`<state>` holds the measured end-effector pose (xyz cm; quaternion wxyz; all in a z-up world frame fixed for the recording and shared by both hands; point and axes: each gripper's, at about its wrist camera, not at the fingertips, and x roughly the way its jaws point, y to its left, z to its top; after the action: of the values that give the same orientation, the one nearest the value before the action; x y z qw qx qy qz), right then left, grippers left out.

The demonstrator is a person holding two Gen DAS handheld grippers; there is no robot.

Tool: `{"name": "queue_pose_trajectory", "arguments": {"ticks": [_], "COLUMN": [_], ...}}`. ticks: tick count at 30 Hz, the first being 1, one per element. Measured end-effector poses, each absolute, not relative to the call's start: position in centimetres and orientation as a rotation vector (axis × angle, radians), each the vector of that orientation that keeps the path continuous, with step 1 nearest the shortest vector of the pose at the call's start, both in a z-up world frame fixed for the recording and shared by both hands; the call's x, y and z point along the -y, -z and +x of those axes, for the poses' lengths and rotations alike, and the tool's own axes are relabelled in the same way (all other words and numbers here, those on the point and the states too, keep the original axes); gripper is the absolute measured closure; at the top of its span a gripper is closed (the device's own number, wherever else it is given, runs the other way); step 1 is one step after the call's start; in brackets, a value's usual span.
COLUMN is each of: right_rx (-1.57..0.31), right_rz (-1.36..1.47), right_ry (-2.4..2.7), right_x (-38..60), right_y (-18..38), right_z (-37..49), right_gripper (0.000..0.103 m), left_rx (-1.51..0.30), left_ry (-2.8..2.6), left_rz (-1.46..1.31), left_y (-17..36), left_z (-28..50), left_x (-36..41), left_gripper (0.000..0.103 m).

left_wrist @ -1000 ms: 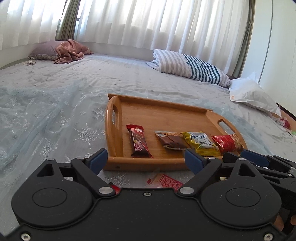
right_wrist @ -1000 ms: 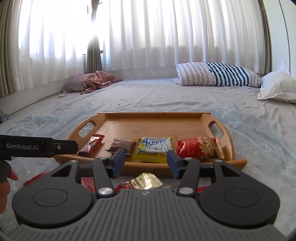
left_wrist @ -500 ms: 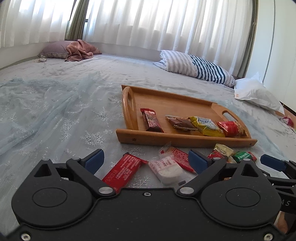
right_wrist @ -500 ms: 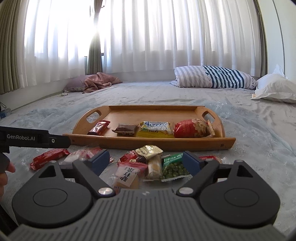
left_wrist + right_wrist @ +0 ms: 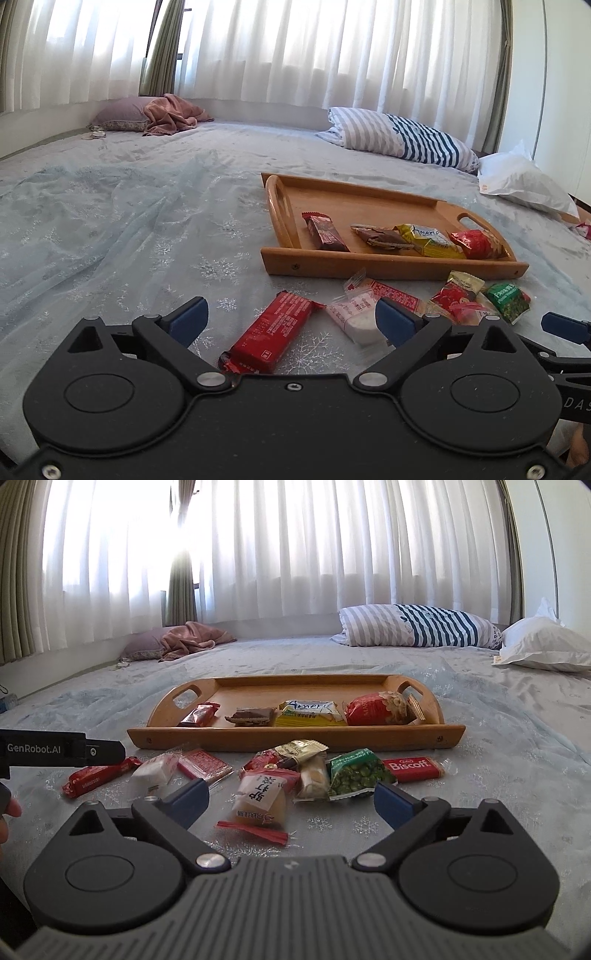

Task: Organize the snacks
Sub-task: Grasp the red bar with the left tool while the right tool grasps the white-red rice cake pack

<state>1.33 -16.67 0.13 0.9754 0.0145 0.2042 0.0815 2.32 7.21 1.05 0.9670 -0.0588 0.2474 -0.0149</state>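
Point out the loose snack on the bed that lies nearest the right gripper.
The bun-like snack in the clear wrapper with red ends and black characters. It lies between the open fingers of the right gripper; the green pea packet and the others lie farther toward the tray.

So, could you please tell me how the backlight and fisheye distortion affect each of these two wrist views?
Right wrist view: the curtains blow out to white glare, yet the Biscoff bar stays readable; straight lines bow near the edges. Left wrist view: softer backlight, with the wooden tray and red bar evenly lit; the wall edge at right curves visibly.
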Motion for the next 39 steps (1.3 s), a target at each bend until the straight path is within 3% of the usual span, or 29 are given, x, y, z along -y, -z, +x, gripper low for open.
{"name": "queue_pose_trajectory", "arguments": {"ticks": [10, 19, 23, 27, 36, 39], "right_rx": [-0.423, -0.443, -0.447, -0.465, -0.479, -0.478], "right_rz": [0.017, 0.031, 0.048, 0.058, 0.05, 0.047], "right_ry": [-0.172, -0.163, -0.144, -0.129, -0.148, -0.151], "right_x": [15.7, 15.0, 14.8, 14.7, 13.9, 13.8], "right_y": [0.4, 0.4, 0.3, 0.5, 0.5, 0.5], "right_z": [0.9, 1.3, 1.5, 1.9, 2.2, 2.4], "right_gripper": [0.003, 0.022, 0.027, 0.041, 0.048, 0.048], "left_rx": [-0.533, -0.562, -0.568, -0.574, -0.6, -0.614], "left_ry": [0.026, 0.021, 0.022, 0.028, 0.038, 0.045], "left_rz": [-0.09, -0.103, -0.106, -0.102, -0.127, -0.137], "left_y": [-0.3, -0.2, -0.1, 0.0, 0.2, -0.1], "left_z": [2.5, 3.2, 3.3, 3.4, 3.5, 3.5], "left_x": [-7.2, -8.1, -8.1, -8.0, -7.8, -7.8], "left_gripper": [0.031, 0.05, 0.053, 0.055, 0.063, 0.071]}}
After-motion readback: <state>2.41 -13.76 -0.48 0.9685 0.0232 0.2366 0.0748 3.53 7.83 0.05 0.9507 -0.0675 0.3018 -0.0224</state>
